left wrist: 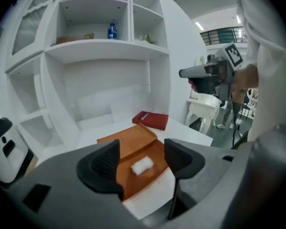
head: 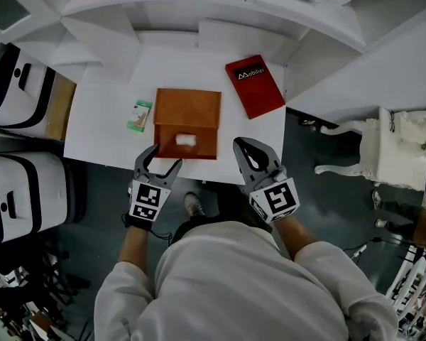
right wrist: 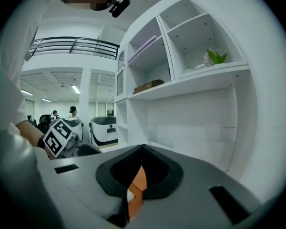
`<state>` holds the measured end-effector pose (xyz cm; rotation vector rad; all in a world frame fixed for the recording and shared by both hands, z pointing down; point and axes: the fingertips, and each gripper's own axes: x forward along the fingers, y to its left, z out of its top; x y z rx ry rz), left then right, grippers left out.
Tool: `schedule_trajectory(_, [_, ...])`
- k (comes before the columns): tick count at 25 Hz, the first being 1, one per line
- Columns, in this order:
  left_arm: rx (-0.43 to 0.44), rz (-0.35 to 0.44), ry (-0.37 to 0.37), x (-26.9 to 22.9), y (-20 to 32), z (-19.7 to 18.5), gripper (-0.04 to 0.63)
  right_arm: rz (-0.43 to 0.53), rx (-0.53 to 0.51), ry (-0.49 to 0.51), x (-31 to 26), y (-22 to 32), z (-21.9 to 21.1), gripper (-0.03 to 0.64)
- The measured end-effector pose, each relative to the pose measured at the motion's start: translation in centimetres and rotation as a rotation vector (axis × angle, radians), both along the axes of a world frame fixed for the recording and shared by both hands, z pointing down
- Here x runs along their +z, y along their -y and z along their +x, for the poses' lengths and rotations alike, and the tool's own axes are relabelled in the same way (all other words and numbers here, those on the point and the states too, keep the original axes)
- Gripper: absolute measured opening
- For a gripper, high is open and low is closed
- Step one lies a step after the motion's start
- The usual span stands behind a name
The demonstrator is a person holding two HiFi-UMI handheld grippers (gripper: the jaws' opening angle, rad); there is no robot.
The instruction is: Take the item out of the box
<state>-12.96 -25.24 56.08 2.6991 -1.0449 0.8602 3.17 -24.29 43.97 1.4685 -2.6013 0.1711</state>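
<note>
Low in the head view, the left claw [head: 165, 159] stands apart and empty at the edge of the bench [head: 99, 130]. The right claw [head: 240, 146] is pinched together. Just above, the white item [head: 186, 140] lies inside the open brown box [head: 197, 105]; I'd lower the left claw astride it, clear of the walls.

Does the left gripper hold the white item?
No, the white item lies in the open box, and the left gripper stands open short of it.
</note>
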Motion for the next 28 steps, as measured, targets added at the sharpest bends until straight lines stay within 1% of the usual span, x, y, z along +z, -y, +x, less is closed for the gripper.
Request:
schedule_trajectory(3, [0.028, -0.049, 0.094, 3.6, 1.1, 0.3, 0.287, -0.023, 0.01, 0.008, 1.2, 1.2, 1.2, 0.023])
schedule_trajectory(8, [0.141, -0.102, 0.265, 8.6, 2.3, 1.6, 0.287, -0.054, 0.027, 0.021, 2.7, 2.4, 2.9, 0.023])
schedule_trajectory(11, [0.201, -0.126, 0.351, 11.1, 2.9, 2.2, 0.287, -0.073, 0.047, 0.02, 3.5, 3.1, 4.2, 0.023])
schedule_trajectory(21, [0.352, -0.208, 0.576, 17.7, 4.0, 3.4, 0.275, -0.116, 0.112, 0.011, 5.2, 4.5, 8.2, 0.023])
schedule_trajectory(24, [0.378, -0.238, 0.616, 18.9, 4.2, 3.4, 0.275, -0.128, 0.124, 0.009, 5.7, 4.8, 9.2, 0.023])
schedule_trajectory(28, [0.416, -0.258, 0.663, 20.1, 4.4, 3.7, 0.275, -0.134, 0.131, 0.011, 6.1, 5.5, 10.1, 0.023])
